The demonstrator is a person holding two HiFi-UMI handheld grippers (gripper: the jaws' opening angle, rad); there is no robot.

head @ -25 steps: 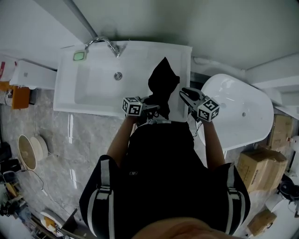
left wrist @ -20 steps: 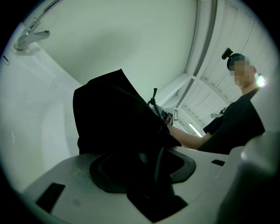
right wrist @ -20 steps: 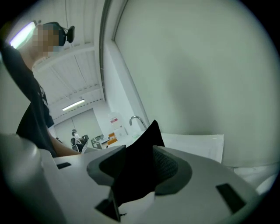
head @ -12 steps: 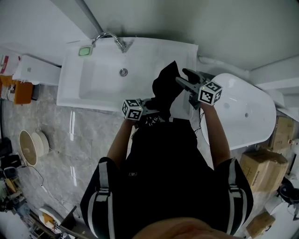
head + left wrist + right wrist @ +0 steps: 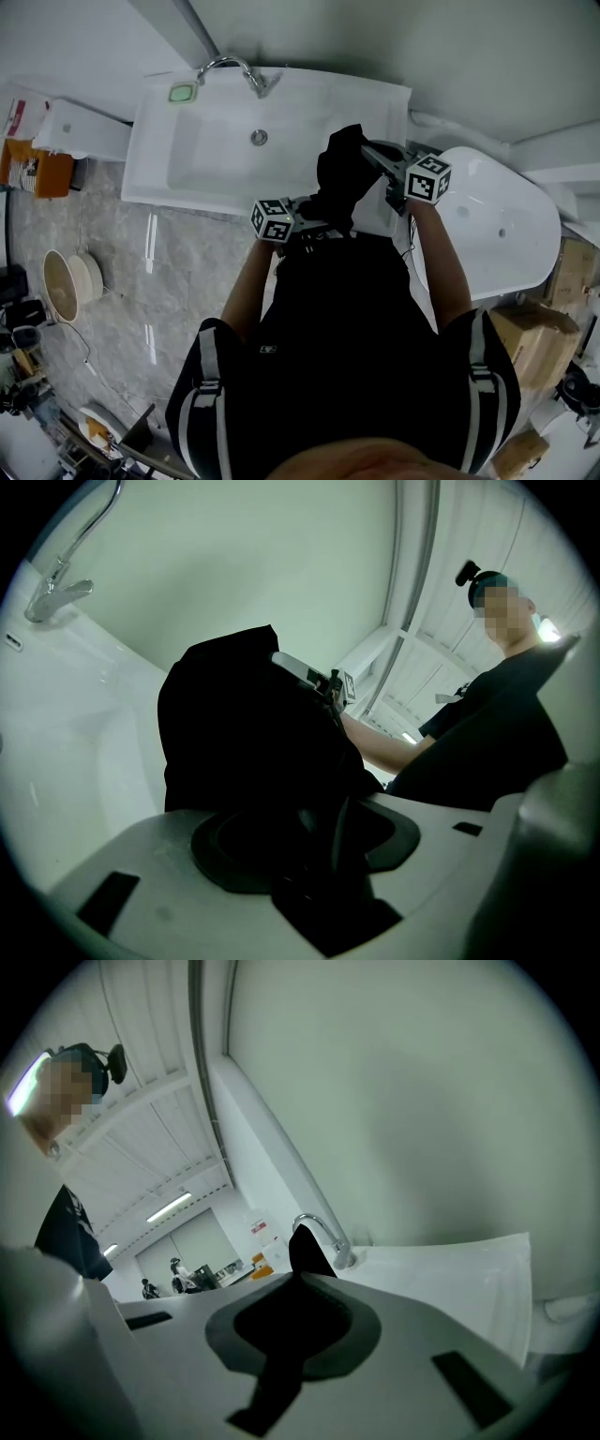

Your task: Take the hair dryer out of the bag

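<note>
1. A white rectangular ceramic sink is standing against a plain pale wall, with a curved chrome tap arching over its back edge.
2. A white oval tub is sitting just beside the sink's right end.
3. Grey marbled floor tiles are catching streaks of light.
4. Brown cardboard boxes are lying at the right edge.
5. Long ceiling strip lights are glowing in the hall beyond.
</note>
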